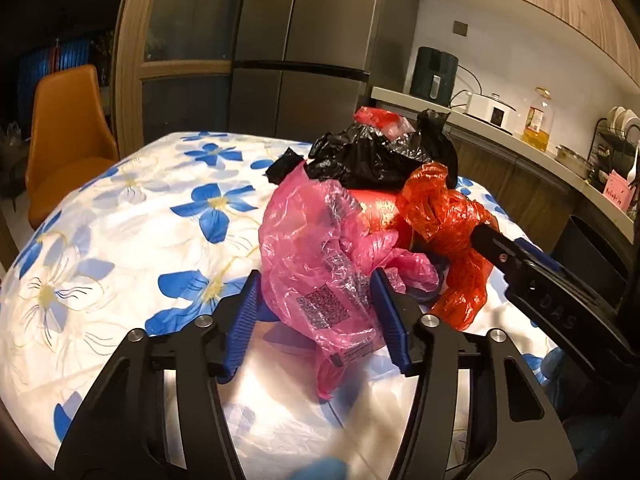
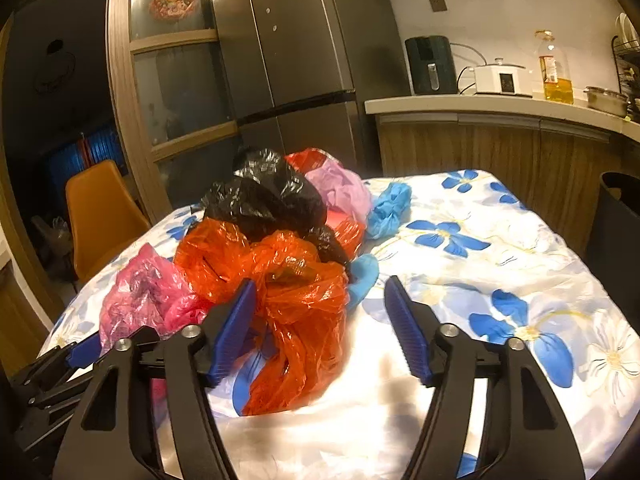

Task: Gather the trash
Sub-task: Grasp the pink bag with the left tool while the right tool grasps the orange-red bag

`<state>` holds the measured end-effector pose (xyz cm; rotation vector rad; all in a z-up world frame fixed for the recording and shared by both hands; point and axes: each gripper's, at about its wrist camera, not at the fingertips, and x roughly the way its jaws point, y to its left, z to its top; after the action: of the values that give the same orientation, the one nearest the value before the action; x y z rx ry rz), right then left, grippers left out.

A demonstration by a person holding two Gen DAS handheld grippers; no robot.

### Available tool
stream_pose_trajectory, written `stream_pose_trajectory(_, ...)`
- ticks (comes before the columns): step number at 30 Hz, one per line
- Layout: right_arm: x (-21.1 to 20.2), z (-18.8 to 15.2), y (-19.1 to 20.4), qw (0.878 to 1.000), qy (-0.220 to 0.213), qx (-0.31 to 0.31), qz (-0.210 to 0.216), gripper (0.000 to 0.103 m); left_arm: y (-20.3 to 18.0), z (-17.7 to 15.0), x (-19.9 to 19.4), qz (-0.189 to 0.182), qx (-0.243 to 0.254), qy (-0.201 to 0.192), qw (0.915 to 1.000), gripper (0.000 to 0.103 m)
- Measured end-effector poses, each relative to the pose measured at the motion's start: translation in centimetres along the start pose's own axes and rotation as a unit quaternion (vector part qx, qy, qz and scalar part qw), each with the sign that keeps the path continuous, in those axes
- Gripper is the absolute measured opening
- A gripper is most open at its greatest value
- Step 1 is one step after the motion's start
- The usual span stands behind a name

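Straddling pink bag (image 1: 320, 264): left tool (image 1: 316, 320) spread, jaws either side. Right tool (image 2: 320, 320) spread, orange bag (image 2: 280, 292) by its left jaw. Advice: close low on bunched film, not loose flaps.

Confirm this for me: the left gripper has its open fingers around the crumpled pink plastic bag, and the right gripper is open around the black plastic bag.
One detail is wrong. The right gripper is open around the crumpled orange plastic bag, not the black plastic bag, which sits farther back on the pile, as the right wrist view shows. The left gripper does have its open fingers around the crumpled pink plastic bag.
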<state>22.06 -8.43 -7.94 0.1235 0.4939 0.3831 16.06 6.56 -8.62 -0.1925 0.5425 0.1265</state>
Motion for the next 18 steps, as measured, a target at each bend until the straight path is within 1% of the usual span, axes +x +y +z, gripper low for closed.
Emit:
stream_pose_trajectory(1,0.2,-0.1,0.1,1.000,0.003,0.001,0.004,0.060,0.0,-0.2,0.1,-0.005,0.002,0.003,1.0000,0.048)
stream_pose_trajectory(2,0.3,-0.2,0.1,1.000,0.006,0.000,0.007,0.054,0.0,-0.2,0.3,-0.006,0.004,0.006,1.0000,0.043)
stream_pose_trajectory(3,0.5,-0.3,0.3,1.000,0.009,-0.003,0.011,0.047,0.0,-0.3,0.4,-0.008,0.003,0.009,0.9999,0.042)
stream_pose_trajectory(5,0.6,-0.5,0.6,1.000,0.014,-0.009,0.016,0.039,0.1,-0.5,0.6,-0.017,0.000,0.014,0.9998,0.034)
stream_pose_trajectory(6,0.7,-0.5,0.7,1.000,0.015,-0.011,0.020,0.034,0.2,-0.6,0.7,-0.019,-0.002,0.015,0.9997,0.033)
stream_pose_trajectory(7,0.8,-0.6,0.8,1.000,0.015,-0.013,0.022,0.031,0.2,-0.6,0.6,-0.022,-0.002,0.014,0.9997,0.029)
stream_pose_trajectory(8,0.7,-0.6,1.0,1.000,0.014,-0.015,0.023,0.025,0.2,-0.7,0.5,-0.024,-0.002,0.014,0.9996,0.024)
stream_pose_trajectory(9,0.6,-0.6,1.0,0.999,0.014,-0.016,0.025,0.020,0.1,-0.7,0.5,-0.027,0.001,0.013,0.9996,0.023)
stream_pose_trajectory(10,0.6,-0.6,1.1,0.999,0.014,-0.016,0.027,0.018,0.1,-0.7,0.4,-0.028,0.002,0.012,0.9995,0.020)
stream_pose_trajectory(11,0.5,-0.6,1.1,0.999,0.014,-0.017,0.029,0.013,0.0,-0.8,0.3,-0.028,0.004,0.010,0.9996,0.016)
stream_pose_trajectory(14,0.0,-0.7,1.2,0.999,0.011,-0.019,0.032,0.008,-0.1,-0.9,-0.1,-0.025,0.008,0.005,0.9996,0.011)
stream_pose_trajectory(18,-1.5,-0.3,1.3,0.999,-0.002,-0.020,0.038,0.007,-0.1,-0.4,-1.8,-0.018,0.008,-0.019,0.9996,0.009)
